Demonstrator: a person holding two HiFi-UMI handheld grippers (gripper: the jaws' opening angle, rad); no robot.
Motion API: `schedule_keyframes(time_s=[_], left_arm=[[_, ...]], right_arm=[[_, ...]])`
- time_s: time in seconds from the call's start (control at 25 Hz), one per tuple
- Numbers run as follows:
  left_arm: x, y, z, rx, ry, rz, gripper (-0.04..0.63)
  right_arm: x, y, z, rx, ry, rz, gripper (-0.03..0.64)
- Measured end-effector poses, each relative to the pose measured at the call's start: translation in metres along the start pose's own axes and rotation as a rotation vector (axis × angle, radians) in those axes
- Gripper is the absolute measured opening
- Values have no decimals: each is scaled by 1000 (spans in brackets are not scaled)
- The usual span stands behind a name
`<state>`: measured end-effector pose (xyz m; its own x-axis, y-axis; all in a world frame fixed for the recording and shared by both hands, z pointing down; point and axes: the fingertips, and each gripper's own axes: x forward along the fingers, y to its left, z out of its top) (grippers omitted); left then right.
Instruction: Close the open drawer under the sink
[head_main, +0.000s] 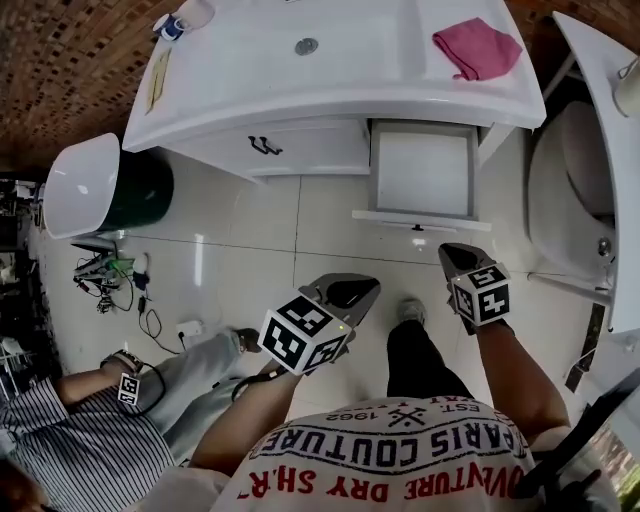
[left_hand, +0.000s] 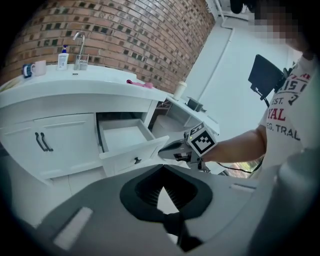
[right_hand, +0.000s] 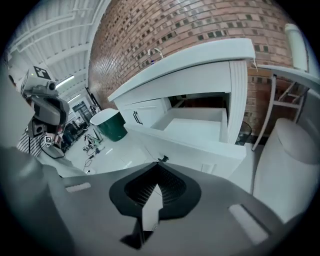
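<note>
The white drawer (head_main: 420, 170) under the sink counter (head_main: 330, 95) stands pulled out and empty, its front panel (head_main: 420, 217) facing me with a small dark knob (head_main: 417, 228). My right gripper (head_main: 452, 250) hovers just in front of that panel, to the right of the knob, jaws shut on nothing. My left gripper (head_main: 366, 286) hangs lower and to the left, apart from the drawer, also shut and empty. In the left gripper view the drawer (left_hand: 122, 137) lies beyond the shut jaws (left_hand: 162, 166). The knob (right_hand: 162, 159) sits right at the shut jaw tips (right_hand: 158, 163) in the right gripper view.
A shut cabinet door with two dark handles (head_main: 265, 146) is left of the drawer. A pink cloth (head_main: 477, 47) lies on the counter. A toilet (head_main: 575, 190) stands to the right, a green bin (head_main: 135, 190) and floor cables (head_main: 120, 280) to the left. A second person (head_main: 60, 430) crouches at lower left.
</note>
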<state>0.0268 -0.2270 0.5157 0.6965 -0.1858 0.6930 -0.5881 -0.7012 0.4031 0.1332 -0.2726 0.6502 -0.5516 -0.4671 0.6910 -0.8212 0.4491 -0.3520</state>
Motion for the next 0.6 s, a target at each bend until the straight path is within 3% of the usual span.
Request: schedule_keyframes(time_s=[0.2,0.4,0.6], left_arm=[[12,22,11,-30,8,-1,-3],[19,30,29,-8,7,-3,-3],[21,46,34,-10,17,1,-3]], right_arm=[[25,-17,16,56,11,-12,6],[37,-25,22,112,12,-18,6],[49,-37,43,111,-7,-28,6]])
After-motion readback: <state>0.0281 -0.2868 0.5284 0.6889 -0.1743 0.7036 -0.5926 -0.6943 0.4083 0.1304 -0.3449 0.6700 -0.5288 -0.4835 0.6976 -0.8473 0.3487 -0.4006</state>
